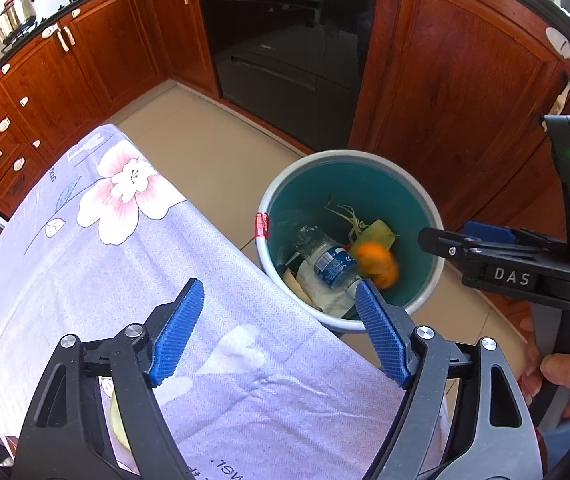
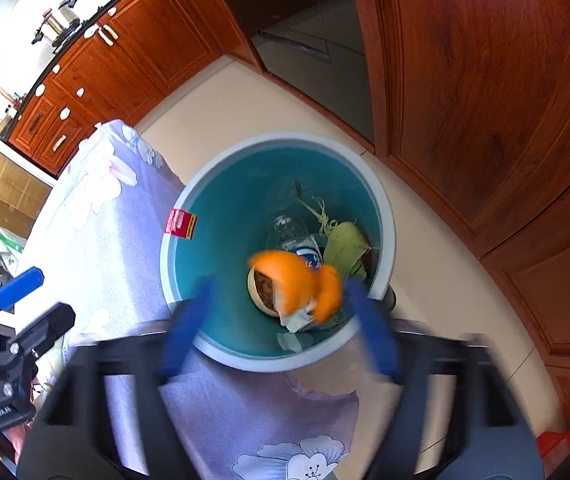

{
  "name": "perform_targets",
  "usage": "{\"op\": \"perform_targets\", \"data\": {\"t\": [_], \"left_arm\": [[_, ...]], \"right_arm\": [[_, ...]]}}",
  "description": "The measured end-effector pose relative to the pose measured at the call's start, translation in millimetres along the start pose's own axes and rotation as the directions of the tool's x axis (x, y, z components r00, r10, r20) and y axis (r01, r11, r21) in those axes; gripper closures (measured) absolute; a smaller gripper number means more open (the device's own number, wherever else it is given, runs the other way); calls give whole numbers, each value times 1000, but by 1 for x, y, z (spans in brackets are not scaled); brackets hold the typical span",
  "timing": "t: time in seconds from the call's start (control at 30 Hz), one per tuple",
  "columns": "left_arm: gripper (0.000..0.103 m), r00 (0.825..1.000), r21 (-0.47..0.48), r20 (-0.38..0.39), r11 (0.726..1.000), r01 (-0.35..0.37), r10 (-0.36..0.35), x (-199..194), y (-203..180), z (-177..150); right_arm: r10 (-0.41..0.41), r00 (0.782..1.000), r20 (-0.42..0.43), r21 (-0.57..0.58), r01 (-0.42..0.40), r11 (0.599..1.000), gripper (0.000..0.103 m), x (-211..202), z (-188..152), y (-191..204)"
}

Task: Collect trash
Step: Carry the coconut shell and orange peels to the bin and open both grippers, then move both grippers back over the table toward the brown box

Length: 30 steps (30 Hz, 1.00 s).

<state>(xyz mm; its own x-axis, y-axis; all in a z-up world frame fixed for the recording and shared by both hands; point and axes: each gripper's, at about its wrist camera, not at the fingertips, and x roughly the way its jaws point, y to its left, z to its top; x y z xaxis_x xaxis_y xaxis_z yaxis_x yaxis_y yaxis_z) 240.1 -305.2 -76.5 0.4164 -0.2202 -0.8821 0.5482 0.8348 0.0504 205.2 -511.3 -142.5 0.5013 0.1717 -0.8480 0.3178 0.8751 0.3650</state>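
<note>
A round bin with a grey rim and teal inside stands on the floor beside the table; it also shows in the right wrist view. Inside lie a plastic bottle, a corn husk and paper scraps. A blurred orange peel is in the air over the bin, between my right gripper's open fingers; it also shows in the left wrist view. My left gripper is open and empty above the table's edge. The right gripper's body hangs over the bin's right side.
The table carries a lilac flowered cloth. Wooden cabinets and a dark oven stand behind the bin. A pot sits on the stove at the far left. The floor is beige tile.
</note>
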Motion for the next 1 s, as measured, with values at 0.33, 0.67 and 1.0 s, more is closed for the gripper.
{"op": "perform_targets", "data": {"t": [0.33,0.67,1.0], "left_arm": [[9,1000,-31,22,999,-8,8,-18,13,-12],[6,999,-60,33,998,5,-3,-38,22,-34],[5,999,-103,37,994,-22,26,-65,54,-74]], "right_arm": [[-1,999,-41,17,1,1000,15,-7,-3,10],[-1,1000,-21,-26,1,1000,15,-27,-16,34],[24,999,-21,-85,-26,996,15,-40,-33,74]]}}
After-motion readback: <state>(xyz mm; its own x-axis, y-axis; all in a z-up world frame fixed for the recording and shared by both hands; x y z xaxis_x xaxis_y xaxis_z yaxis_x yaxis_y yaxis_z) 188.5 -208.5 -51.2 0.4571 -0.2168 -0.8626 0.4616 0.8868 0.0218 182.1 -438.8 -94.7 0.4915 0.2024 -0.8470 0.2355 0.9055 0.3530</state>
